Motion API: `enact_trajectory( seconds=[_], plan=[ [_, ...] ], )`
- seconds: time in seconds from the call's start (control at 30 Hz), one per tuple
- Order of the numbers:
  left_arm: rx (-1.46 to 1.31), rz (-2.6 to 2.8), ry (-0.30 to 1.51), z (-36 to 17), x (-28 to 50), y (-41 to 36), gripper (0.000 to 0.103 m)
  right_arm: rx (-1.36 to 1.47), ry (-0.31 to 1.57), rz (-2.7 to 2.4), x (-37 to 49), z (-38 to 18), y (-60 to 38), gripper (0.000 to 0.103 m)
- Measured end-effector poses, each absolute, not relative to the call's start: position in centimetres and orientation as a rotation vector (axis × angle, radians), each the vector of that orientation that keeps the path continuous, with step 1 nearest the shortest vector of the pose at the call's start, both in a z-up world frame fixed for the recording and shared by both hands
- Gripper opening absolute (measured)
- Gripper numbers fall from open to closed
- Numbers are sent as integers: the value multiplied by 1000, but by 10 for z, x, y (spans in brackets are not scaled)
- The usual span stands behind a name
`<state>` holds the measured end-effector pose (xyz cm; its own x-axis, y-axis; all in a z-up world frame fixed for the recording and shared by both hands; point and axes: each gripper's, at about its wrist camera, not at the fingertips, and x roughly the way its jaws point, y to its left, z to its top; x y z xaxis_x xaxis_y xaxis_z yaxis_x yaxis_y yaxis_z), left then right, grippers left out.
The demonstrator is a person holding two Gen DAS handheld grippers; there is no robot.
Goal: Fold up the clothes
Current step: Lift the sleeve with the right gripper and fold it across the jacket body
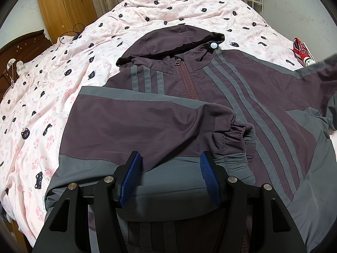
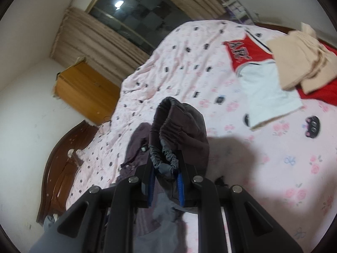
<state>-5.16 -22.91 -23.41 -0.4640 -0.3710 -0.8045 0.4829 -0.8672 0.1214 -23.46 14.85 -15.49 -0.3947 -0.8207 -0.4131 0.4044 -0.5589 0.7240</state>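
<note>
A purple and grey hooded jacket (image 1: 189,97) lies front up on the bed, zipped, with its hood toward the far side. Its left sleeve (image 1: 147,126) is folded across the chest, cuff bunched near the middle. My left gripper (image 1: 169,158) hovers open just above the jacket's grey hem, with nothing between its blue pads. In the right wrist view my right gripper (image 2: 166,158) is shut on the jacket's other sleeve cuff (image 2: 168,139), which is lifted off the bed and droops over the fingers. That raised sleeve (image 1: 320,71) shows at the right edge of the left wrist view.
The bed has a pink sheet (image 1: 63,84) printed with cats and flowers. A red and white jersey (image 2: 248,57) and beige folded clothes (image 2: 303,59) lie on the bed's right side. A wooden wardrobe (image 1: 63,6), curtains and a dark headboard (image 1: 19,50) stand around.
</note>
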Motion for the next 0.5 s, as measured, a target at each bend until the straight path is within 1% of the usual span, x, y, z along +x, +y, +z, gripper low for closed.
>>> enact_trajectory(
  seconds=[0.2, 0.5],
  plan=[
    [1237, -2324, 175, -234, -52, -230, 54, 953, -609, -1964, -221, -136, 123, 18],
    [1237, -2327, 186, -235, -52, -231, 54, 939, -538, -1882, -206, -127, 84, 18]
  ],
)
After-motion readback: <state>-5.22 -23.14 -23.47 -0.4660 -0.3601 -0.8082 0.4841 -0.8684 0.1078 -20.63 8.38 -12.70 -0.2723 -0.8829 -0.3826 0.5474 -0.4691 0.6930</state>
